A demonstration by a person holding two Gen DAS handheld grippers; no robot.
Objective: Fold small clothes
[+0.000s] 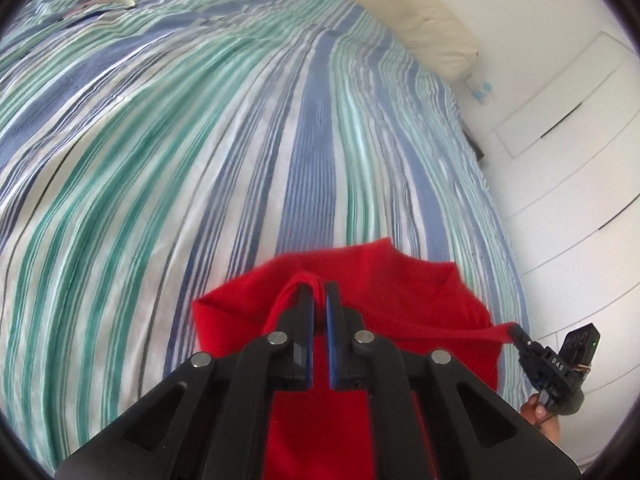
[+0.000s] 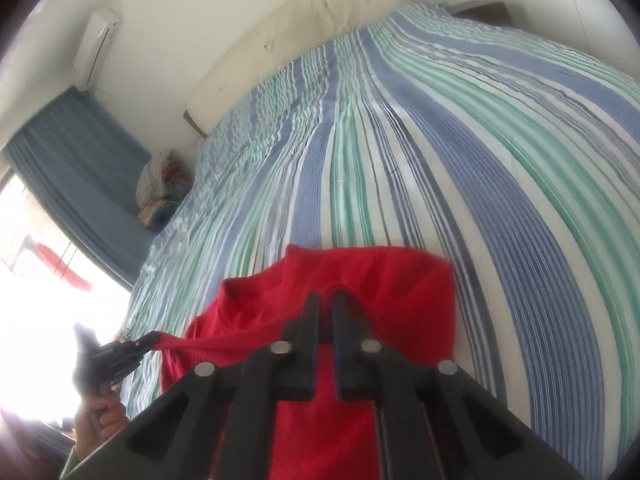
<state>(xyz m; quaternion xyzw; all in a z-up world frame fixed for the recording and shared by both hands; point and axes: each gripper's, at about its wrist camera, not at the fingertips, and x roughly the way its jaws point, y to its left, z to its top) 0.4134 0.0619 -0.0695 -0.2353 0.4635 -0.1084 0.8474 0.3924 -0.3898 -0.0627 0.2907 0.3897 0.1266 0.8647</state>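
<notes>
A small red garment (image 1: 420, 292) hangs stretched between my two grippers, just above the striped bedspread (image 1: 200, 140). In the left wrist view my left gripper (image 1: 318, 286) is shut on a pinched fold of its edge. At the far right of that view, the right gripper (image 1: 514, 330) grips another corner, pulling the hem taut. The right wrist view shows the right gripper (image 2: 326, 296) shut on the red garment (image 2: 384, 292), and the left gripper (image 2: 150, 338) clamped on the far corner, held by a hand (image 2: 100, 412). The lower part of the cloth is hidden under the jaws.
The striped bedspread (image 2: 440, 140) fills both views, with a cream headboard (image 2: 300, 28) at its far end. White wardrobe doors (image 1: 580, 140) stand to the right. A pile of clothes (image 2: 158, 188), a blue curtain (image 2: 72, 168) and a bright window lie left.
</notes>
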